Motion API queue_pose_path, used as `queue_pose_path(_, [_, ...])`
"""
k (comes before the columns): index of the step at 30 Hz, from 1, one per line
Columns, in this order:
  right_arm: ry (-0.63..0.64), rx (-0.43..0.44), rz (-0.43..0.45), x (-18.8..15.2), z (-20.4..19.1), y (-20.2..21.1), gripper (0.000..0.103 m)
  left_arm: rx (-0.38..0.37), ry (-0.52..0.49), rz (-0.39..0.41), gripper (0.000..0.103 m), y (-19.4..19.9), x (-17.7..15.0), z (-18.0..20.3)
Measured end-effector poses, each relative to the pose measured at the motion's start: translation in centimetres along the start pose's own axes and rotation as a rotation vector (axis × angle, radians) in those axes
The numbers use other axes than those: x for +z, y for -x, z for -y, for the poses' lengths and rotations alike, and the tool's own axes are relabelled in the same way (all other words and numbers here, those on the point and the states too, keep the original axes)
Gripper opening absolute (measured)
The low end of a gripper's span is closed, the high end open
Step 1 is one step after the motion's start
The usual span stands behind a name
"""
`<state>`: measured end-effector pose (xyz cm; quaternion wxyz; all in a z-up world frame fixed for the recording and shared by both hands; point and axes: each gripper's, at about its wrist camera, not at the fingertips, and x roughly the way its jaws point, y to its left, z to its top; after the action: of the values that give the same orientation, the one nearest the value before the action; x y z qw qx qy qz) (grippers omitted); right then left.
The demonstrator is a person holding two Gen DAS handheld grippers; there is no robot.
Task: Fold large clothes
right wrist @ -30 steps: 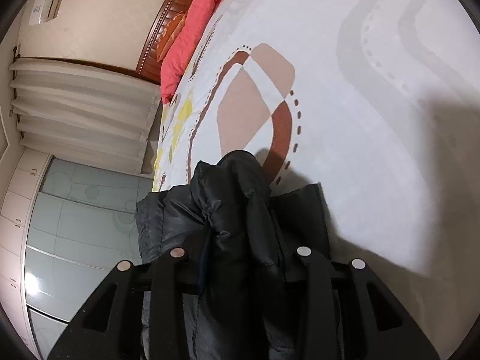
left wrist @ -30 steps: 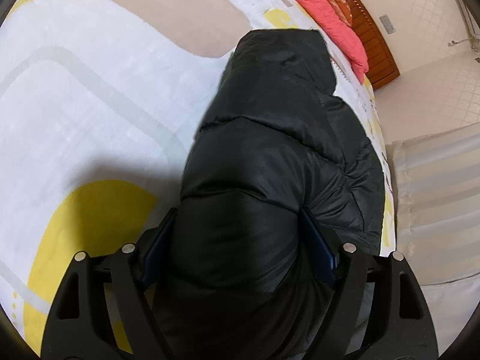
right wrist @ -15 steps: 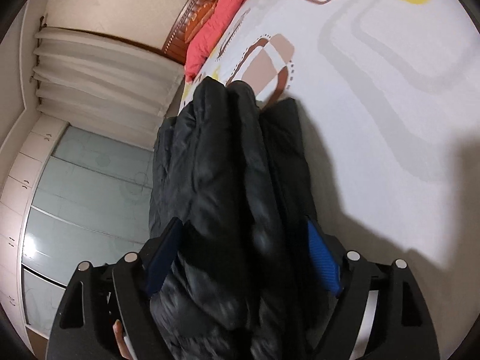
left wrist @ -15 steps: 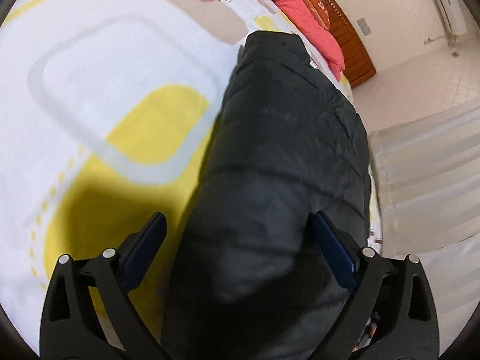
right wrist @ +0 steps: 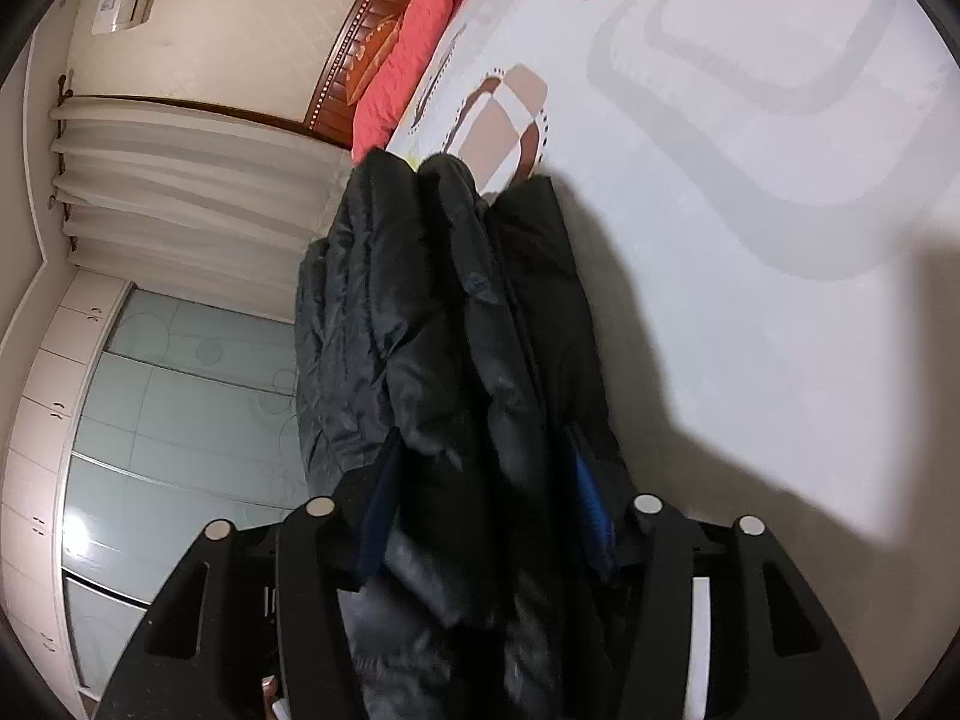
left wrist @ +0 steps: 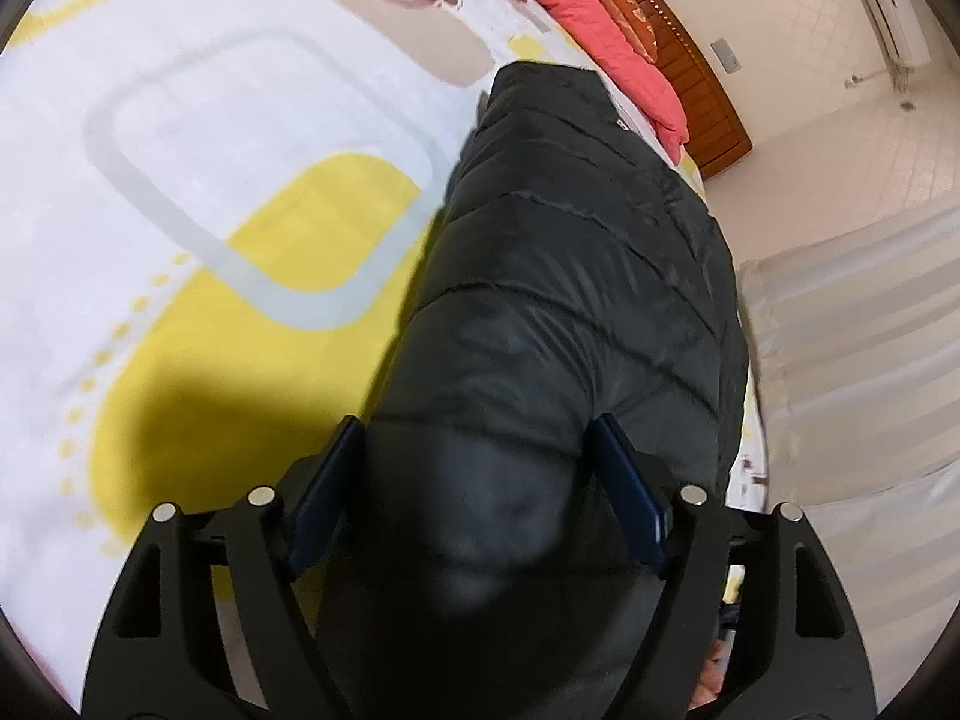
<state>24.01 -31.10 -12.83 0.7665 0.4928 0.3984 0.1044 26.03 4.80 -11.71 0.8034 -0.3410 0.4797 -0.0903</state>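
On the bed's white quilt with yellow, grey and brown rounded shapes (left wrist: 198,192), a black quilted puffer jacket (left wrist: 570,276) is laid as a long, narrow bundle running from six o'clock up toward one o'clock in the left wrist view, near the bed's edge beside the pale pleated curtain (left wrist: 852,324). A coral-red pillow (left wrist: 600,42) and carved wooden headboard (left wrist: 690,60) are seen beyond it at one o'clock.

The jacket's near end is gripped by the left tongs (left wrist: 480,498); their jaws have just been closing, and the dark blue pads (left wrist: 324,498) are pressed against the padded fabric on both sides. In the right wrist view several stacked layers of the jacket (right wrist: 456,324) are clamped by the right tongs (right wrist: 480,510), also just closed further, with the bundle extending toward twelve o'clock.

Lengthwise folding is judged to be largely done, since layered folds are visible and no sleeve is seen spread out. A crosswise fold to shorten the bundle is judged to remain, followed by flattening and release.
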Motion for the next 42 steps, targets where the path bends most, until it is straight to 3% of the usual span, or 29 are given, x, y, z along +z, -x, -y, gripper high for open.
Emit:
queue_pose_path(4, [0.099,-0.081,0.029,-1.8,-2.1,2.4,0.053,0.077,-0.11,0.03,0.078,2.3,-1.8,1.6])
queue_pose_path(10, [0.276,-0.228,0.066,-5.9,-5.2,4.9,0.054,0.221,-0.279,0.143,0.087,5.9,-5.7,3.6])
queue_pose_path(13, [0.356,-0.311,0.093,-8.0,-6.5,5.6,0.063,0.301,-0.342,0.21,0.091,7.4,-7.9,4.1])
queue_pose_path(17, [0.423,-0.391,0.112,-10.1,-7.2,5.8,0.063,0.383,-0.392,0.254,0.093,8.9,-10.1,4.2])
queue_pose_path(28, [0.571,-0.498,0.186,-15.1,-9.9,8.5,0.063,0.381,-0.465,0.307,0.094,12.8,-13.4,6.1])
queue_pose_path(38, [0.638,-0.51,0.242,-17.0,-12.2,10.5,0.063,0.392,-0.522,0.373,0.094,15.4,-15.2,8.0])
queue_pose_path(42, [0.661,-0.503,0.264,-17.6,-13.1,11.3,0.063,0.397,-0.538,0.405,0.099,16.4,-15.7,8.7])
